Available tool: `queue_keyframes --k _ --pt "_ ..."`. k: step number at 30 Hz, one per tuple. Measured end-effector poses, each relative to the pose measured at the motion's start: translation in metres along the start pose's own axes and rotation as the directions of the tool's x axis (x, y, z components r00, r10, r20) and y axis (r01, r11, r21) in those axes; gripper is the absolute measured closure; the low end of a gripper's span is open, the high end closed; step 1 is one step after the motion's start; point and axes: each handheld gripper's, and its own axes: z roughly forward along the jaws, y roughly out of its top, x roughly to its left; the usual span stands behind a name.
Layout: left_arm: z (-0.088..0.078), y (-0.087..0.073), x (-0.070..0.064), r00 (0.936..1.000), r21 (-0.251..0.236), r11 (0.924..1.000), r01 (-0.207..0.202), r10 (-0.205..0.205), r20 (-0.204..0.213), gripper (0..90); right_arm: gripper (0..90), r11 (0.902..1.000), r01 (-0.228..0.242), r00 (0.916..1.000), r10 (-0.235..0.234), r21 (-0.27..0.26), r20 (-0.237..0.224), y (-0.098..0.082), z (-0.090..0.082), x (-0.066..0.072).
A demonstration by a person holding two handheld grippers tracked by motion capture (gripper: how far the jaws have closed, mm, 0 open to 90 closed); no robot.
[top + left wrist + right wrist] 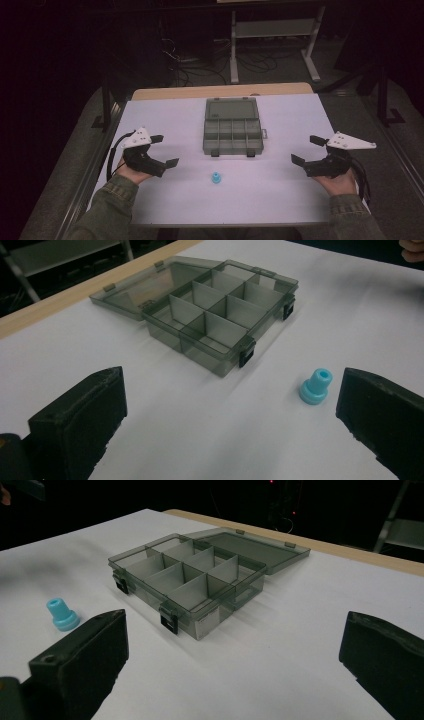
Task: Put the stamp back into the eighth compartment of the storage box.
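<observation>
A smoky clear compartment box [233, 131] [220, 320] [190, 580] lies open at the table's middle, lid folded back, its several compartments empty. A small blue stepped plug [216, 177] [316, 387] [61, 614] stands upright on the white tabletop just in front of the box. My left gripper [164, 151] [230, 425] hovers open at the left, the plug off to its right near the right jaw. My right gripper [306, 150] [235, 660] stays open at the right, nothing between its jaws, the box ahead of it and the plug to its left.
The white tabletop [280, 195] ends in a wooden strip [220, 91] at the far edge. Beyond it stand a metal frame [272, 40] and loose cables [200, 65] on a dark floor. Open surface lies on both sides of the box.
</observation>
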Motion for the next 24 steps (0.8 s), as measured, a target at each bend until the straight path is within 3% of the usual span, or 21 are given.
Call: queue_keyframes --k 24 --pt "0.028 0.017 -0.009 0.9959 0.08 0.9951 -0.058 0.053 0.073 0.0 0.0 1.0 0.008 1.0 -0.008 0.002 -0.003 0.0 0.0 0.001"
